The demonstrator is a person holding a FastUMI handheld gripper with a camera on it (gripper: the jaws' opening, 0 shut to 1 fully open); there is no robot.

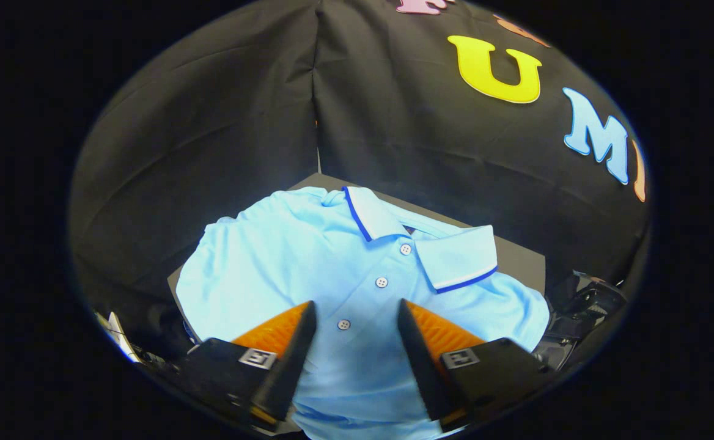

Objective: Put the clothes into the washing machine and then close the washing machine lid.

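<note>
Between parted fingers (pixel 299 333), blue polo shirt (pixel 308 256)

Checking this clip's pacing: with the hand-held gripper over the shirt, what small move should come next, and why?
Probably lower the hand-held gripper straight down onto the light blue polo shirt. Its fingers stand open with the button placket between them, and the shirt lies flat on the dark table, not yet pinched, so closing now would likely catch nothing.
</note>
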